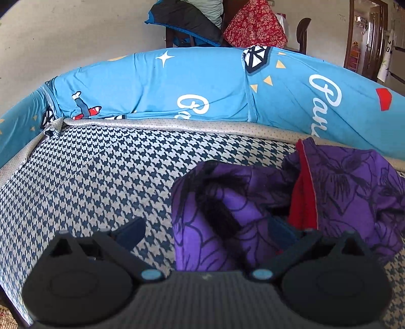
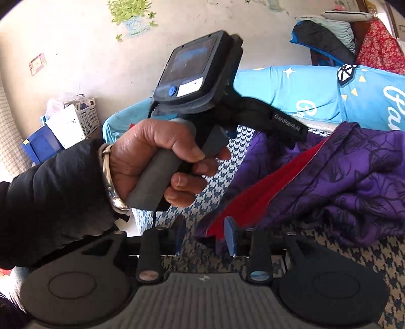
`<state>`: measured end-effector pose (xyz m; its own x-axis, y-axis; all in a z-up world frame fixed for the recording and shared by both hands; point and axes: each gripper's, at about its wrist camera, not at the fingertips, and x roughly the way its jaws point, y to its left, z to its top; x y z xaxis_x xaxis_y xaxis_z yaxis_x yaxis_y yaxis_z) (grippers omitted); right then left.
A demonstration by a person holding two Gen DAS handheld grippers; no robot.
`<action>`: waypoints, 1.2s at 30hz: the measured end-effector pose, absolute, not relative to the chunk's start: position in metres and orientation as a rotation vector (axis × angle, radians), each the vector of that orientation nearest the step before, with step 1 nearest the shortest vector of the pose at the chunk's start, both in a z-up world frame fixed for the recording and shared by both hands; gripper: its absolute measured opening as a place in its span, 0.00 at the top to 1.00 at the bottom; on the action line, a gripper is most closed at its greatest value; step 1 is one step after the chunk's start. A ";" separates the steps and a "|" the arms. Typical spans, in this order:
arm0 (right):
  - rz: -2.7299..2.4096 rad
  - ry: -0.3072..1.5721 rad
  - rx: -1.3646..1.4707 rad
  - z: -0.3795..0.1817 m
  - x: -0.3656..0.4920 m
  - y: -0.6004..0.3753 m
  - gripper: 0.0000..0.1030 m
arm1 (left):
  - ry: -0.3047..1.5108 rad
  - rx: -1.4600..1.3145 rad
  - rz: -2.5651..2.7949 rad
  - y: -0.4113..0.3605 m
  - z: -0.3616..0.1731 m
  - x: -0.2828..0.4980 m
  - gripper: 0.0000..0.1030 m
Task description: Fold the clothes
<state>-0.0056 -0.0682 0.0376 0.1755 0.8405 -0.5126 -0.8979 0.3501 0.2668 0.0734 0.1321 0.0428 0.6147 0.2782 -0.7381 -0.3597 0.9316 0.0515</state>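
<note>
Setting: houndstooth bed cover [image 1: 88, 177], blue bolster [image 1: 177, 83] behind.
Garment: purple floral garment [image 1: 341, 182] crumpled, red lining showing.
Left gripper [image 1: 210, 230]: wide open, cloth between fingers, seemingly ungripped.
Right gripper [image 2: 206, 236]: narrowly parted, empty; garment ahead-right.

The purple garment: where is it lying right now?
The purple garment lies crumpled on the houndstooth bed cover, right of centre in the left wrist view, in front of the blue bolster.

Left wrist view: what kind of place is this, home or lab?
Most likely a home bedroom. A bed with a houndstooth sheet and a long blue printed bolster fills the view, a purple floral garment lies on it, and clothes are piled on a chair by the wall.
</note>
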 end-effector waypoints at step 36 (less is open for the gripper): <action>0.671 0.574 -0.067 0.009 0.093 0.004 0.36 | 0.862 -0.341 0.449 0.189 0.033 0.072 0.00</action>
